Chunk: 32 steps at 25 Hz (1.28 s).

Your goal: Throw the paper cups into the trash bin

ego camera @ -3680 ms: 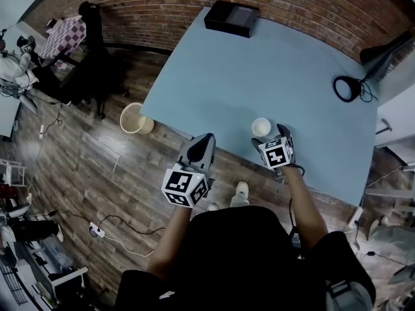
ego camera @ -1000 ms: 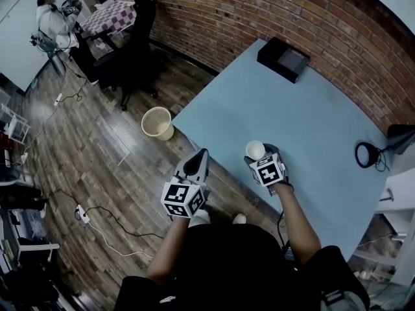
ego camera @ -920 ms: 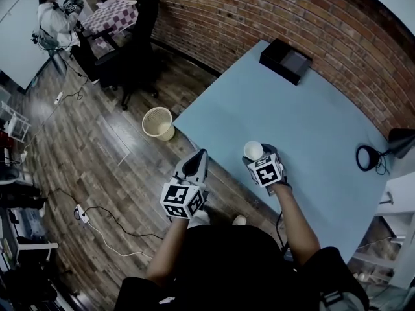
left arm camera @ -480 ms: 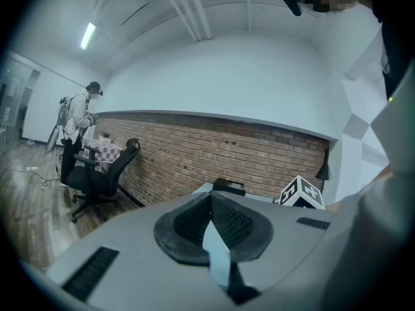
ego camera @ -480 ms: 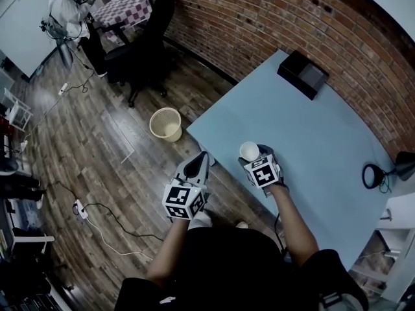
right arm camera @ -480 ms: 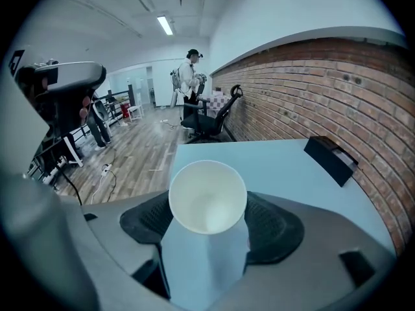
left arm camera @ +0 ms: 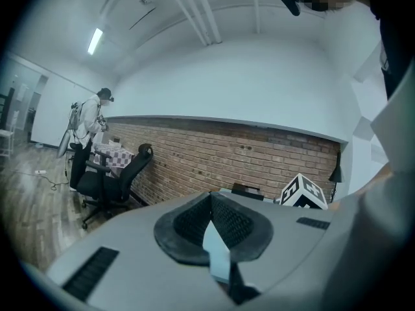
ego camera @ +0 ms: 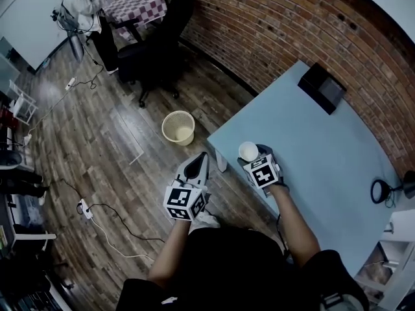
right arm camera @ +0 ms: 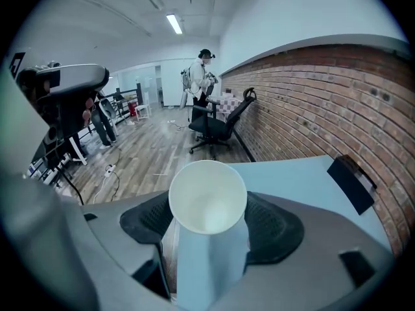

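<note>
The white paper cup (ego camera: 248, 150) sits between the jaws of the right gripper (ego camera: 254, 158), its open mouth turned up and its inside plain white. The jaws stand wide apart, and their dark pads press on the cup's wall from both sides (the right gripper view shows this plainly). Cup and gripper hang over the light blue worktop (ego camera: 311, 148), near the corner that points toward the trash bin (ego camera: 178, 127). The bin is a cream basket standing on the wood floor (ego camera: 97, 154), just off that corner and well apart from the cup. What lies in it cannot be made out. The left gripper (ego camera: 196, 166) is over the floor beside the worktop's edge, with its jaws together on nothing.
</note>
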Tool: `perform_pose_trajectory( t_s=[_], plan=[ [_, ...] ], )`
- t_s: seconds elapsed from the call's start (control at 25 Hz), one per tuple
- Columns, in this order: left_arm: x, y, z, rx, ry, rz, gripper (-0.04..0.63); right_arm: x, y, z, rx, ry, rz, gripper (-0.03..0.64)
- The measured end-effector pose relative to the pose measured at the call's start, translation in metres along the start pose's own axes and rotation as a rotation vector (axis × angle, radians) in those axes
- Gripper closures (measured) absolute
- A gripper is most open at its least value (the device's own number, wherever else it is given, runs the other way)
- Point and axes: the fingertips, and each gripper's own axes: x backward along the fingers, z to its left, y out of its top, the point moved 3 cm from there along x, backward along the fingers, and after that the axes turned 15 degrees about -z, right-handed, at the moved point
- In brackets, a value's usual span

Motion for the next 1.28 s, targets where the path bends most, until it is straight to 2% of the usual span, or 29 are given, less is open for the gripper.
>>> perform_pose_trajectory(
  t_s=[0.56, 1.08, 1.28],
  plan=[
    [0.015, 0.033, 0.110, -0.005, 0.035, -0.040, 0.586, -0.083, 0.067, 0.063, 0.049, 0.052, 0.002, 0.265],
    [0.056, 0.051, 0.174, -0.027, 0.092, -0.063, 0.586, -0.123, 0.099, 0.123, 0.086, 0.108, -0.017, 0.265],
    [0.075, 0.052, 0.187, -0.004, 0.134, -0.071, 0.586, -0.126, 0.109, 0.141, 0.124, 0.133, -0.023, 0.265]
  ],
)
